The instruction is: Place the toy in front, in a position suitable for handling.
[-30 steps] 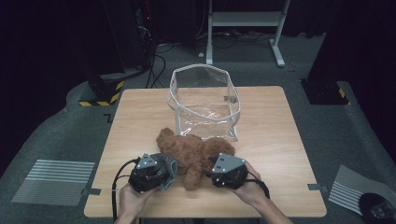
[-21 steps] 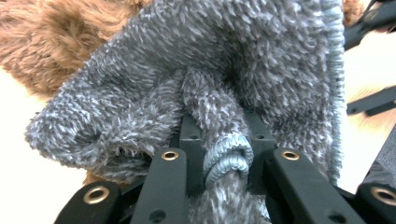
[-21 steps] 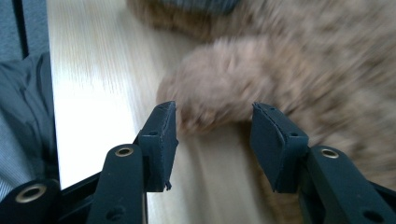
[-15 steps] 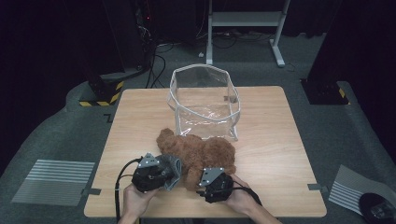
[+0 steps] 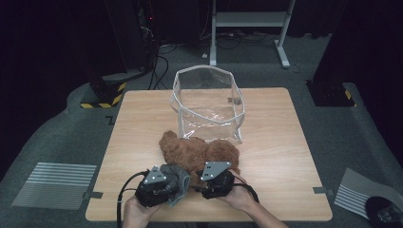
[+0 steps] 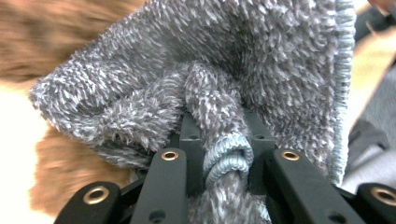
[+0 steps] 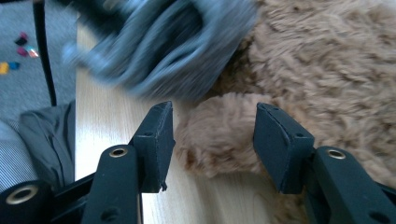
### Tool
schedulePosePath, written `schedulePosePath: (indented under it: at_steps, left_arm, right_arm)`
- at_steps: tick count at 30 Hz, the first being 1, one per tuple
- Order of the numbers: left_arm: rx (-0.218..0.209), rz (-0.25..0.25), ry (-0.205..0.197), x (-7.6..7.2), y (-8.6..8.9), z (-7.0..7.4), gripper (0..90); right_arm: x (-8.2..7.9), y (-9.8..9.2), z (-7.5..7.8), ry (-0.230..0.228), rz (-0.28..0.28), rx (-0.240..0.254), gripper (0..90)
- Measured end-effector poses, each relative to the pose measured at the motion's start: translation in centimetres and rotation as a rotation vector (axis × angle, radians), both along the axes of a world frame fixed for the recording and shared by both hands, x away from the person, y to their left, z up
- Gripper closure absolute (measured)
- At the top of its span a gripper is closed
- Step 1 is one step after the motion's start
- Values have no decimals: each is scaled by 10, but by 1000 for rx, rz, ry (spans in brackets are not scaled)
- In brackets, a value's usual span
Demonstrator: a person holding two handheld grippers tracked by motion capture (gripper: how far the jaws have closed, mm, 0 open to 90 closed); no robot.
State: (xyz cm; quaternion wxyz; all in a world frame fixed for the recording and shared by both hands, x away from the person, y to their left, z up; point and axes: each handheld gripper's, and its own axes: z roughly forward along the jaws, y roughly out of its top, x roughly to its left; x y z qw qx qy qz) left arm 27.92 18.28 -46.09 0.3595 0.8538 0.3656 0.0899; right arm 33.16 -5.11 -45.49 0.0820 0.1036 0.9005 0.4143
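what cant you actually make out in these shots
- High view: the left hand-held gripper tips are buried in the grey fuzzy cloth, so the grip is hidden.
- High view: the near end of the brown plush toy is covered by both gripper bodies.
- Left gripper view: the cloth blocks nearly everything beyond the jaws.
- Right gripper view: the cloth is motion-blurred; whether the right hand-held gripper pads touch the plush limb is unclear.

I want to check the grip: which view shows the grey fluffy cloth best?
The left gripper view: the grey cloth is sharp, pinched between the jaws. The right gripper view shows it blurred; the high view, small.
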Motion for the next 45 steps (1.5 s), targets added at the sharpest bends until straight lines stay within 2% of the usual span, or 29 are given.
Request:
schedulePosePath:
  at_steps: [2,4,5,7,9,11,13,19,22,27,30,34,36,40,42,45]
  left_arm:
    - [3,-14,3,4,-11,-3,745]
    - [-16,-32,23,14,-21,-7,746]
    - [-17,-49,43,20,-28,-9,746]
    - [-6,-116,97,29,-43,-17,745]
    - [22,-164,154,34,-57,-28,745]
    - [45,-181,168,34,-65,-35,745]
    - [32,-172,160,33,-62,-32,745]
    - [-33,-123,34,24,-48,-13,745]
    - [-27,-142,52,29,-56,-18,745]
    - [-4,-184,119,42,-77,-37,745]
    - [12,-210,115,39,-82,-35,745]
    - [32,-206,103,30,-68,-30,745]
    - [58,-180,87,24,-57,-28,745]
    - [73,-120,74,19,-38,-28,745]
    - [63,-97,75,20,-34,-28,745]
    - [68,-93,62,20,-36,-29,745]
  right_arm:
    - [4,-5,3,5,-12,25,508]
    - [5,-12,7,-5,-44,46,528]
    - [6,-16,9,-13,-68,50,534]
    - [9,-23,12,-17,-110,59,540]
    - [11,-29,13,-17,-138,60,540]
    - [11,-32,14,-19,-152,53,538]
    - [11,-35,14,-29,-162,39,536]
    - [10,-40,14,-40,-176,51,534]
    - [11,-38,13,-32,-183,49,534]
    - [12,-36,9,-19,-174,22,535]
    - [11,-37,8,-19,-173,12,539]
    - [10,-41,8,-8,-168,11,559]
    - [8,-44,7,-11,-149,-6,577]
    - [5,-45,-3,11,-123,-54,607]
    - [5,-43,-10,21,-120,-70,606]
    - [5,-36,-20,41,-119,-95,582]
